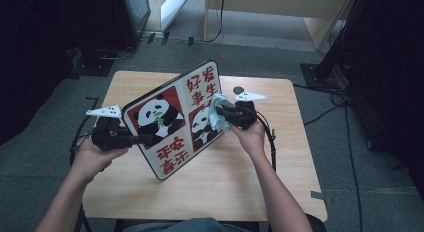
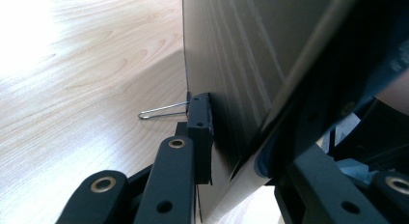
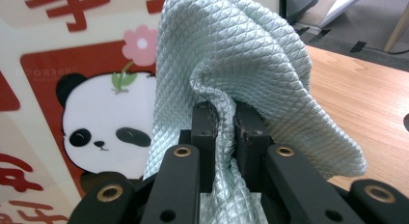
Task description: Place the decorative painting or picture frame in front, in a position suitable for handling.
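Pinched between the right gripper's [image 3: 224, 132] closed jaws is a pale green cloth [image 3: 241, 60], bunched and spilling over both jaw tips; in the high view it presses against the printed face of the panda board [image 1: 172, 119], near the smaller panda. Out to the other side, the left gripper [image 1: 131, 140] is clamped on the board's left edge, one jaw on the dark back [image 2: 241, 55] and the other on the front, holding the board tilted with its lowest corner down at the wooden table [image 1: 225, 187]. A thin wire loop [image 2: 161, 110] juts from the back just beyond the jaw tip.

My worry is that a firm wipe from the cloth side could pivot the board in that single edge grip, or slide its lower corner along the table. Loose folds could also drag instead of wiping. No containers are on the table.
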{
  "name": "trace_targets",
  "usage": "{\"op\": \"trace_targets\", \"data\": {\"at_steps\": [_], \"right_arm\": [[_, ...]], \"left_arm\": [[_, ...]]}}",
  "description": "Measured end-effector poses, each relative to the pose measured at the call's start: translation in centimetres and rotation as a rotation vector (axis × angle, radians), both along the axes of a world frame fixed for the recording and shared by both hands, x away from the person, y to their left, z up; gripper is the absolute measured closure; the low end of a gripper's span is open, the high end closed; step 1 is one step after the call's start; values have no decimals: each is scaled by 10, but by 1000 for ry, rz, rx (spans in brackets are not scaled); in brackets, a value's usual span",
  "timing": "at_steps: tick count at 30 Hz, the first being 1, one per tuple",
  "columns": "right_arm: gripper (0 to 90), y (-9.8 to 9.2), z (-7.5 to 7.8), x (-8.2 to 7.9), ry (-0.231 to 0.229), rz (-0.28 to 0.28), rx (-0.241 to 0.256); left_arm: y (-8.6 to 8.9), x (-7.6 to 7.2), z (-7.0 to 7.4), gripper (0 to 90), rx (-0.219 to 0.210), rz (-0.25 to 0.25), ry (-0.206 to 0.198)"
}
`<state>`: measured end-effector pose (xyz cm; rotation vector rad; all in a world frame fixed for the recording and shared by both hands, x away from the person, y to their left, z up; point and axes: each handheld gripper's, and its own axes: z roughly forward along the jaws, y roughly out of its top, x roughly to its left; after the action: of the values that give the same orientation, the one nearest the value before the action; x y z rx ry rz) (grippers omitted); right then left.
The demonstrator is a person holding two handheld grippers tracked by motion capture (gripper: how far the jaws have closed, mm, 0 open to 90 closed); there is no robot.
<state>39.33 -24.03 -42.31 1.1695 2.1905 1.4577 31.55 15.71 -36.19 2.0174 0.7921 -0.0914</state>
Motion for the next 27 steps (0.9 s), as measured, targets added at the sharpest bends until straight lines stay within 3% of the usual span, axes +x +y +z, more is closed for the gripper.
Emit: {"op": "trace_targets", "data": {"at_steps": [9, 13, 27], "right_arm": [[810, -3, -11, -1, 32, -2, -13], [808, -4, -19, -3, 24, -6, -26], [808, -7, -46, -4, 112, -20, -58]], "left_arm": [[0, 0, 0, 753, -1, -2, 4], [0, 0, 0, 753, -2, -3, 5], [-1, 0, 0, 739, -8, -10, 12]]}}
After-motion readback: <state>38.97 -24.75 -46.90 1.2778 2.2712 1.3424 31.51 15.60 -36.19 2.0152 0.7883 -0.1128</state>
